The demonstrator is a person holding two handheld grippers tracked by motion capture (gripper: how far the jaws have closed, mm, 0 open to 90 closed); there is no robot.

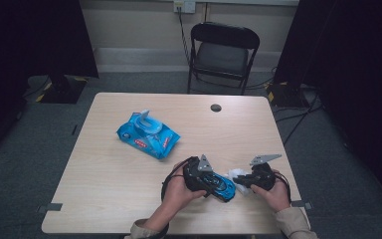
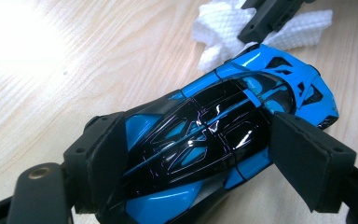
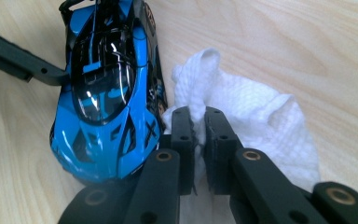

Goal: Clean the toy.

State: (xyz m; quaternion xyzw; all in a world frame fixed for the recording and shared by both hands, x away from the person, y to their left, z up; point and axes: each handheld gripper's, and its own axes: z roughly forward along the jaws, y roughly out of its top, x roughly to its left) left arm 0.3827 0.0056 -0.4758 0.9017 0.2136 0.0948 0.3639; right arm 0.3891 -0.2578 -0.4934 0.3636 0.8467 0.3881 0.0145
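I've got the left gripper (image 2: pixel 200 154) clamped across the toy car (image 2: pixel 223 126) at its mid-body, pads on both flanks, car resting near the front-right edge of the table (image 1: pixel 129 199) just in front of me. Right gripper (image 3: pixel 198 140) is clenched on the white wipe (image 3: pixel 256 121), a fold pinched between the jaw tips. Key relation as I read it: the wipe sits just beside the car's nose end, on its side facing my right hand, barely touching or a hair apart, can't tell which. Car's long axis runs roughly left-right in the high view, nose toward the right gripper, so I judge the next stroke is a short sideways pass onto the hood w/ the right hand, left just holding steady. Hard to see: car's underside, wheels and tail are hidden behind the left jaws; wipe's lower part is cut off by the right gripper body. Blue wipes pack (image 1: pixel 148 134) sits well apart, mid-table, flap up
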